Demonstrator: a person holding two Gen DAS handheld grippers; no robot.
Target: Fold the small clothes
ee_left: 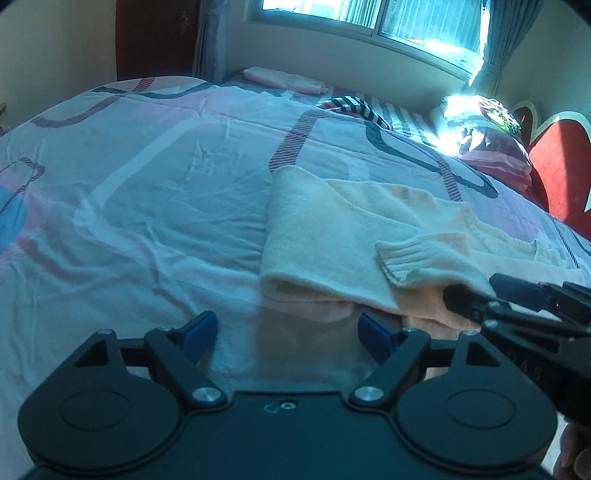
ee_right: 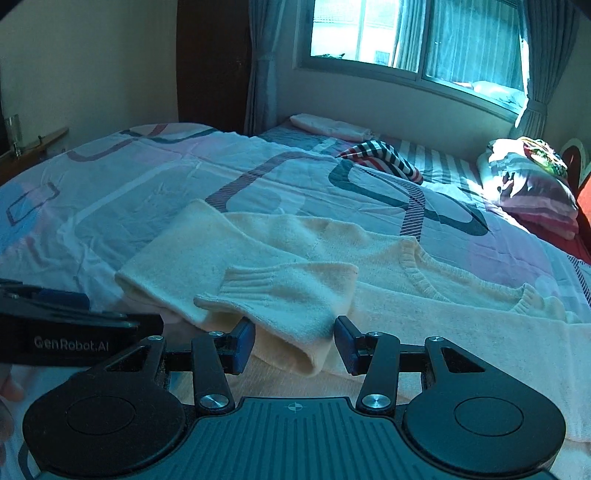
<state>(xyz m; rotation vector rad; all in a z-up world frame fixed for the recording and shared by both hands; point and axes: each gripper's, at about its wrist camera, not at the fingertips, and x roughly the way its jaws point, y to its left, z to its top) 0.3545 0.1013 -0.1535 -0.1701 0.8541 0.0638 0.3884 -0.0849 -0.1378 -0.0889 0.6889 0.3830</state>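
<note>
A cream knit sweater (ee_right: 295, 243) lies flat on the bed, one side folded over and a sleeve with a ribbed cuff (ee_right: 255, 284) laid across it. It also shows in the left wrist view (ee_left: 332, 229). My right gripper (ee_right: 293, 343) is open, its blue pads on either side of the sleeve's near fold; I cannot tell if they touch it. My left gripper (ee_left: 286, 334) is open and empty over the bedspread, just short of the sweater's near edge. The right gripper's fingers (ee_left: 480, 299) show at the right of the left wrist view.
The patterned bedspread (ee_left: 147, 177) covers the bed. A folded pink item (ee_right: 328, 127) lies at the far edge, a striped garment (ee_right: 384, 157) beside it. A pile of clothes (ee_right: 532, 181) sits at the far right by a red headboard (ee_left: 561, 166). A window (ee_right: 406, 33) is behind.
</note>
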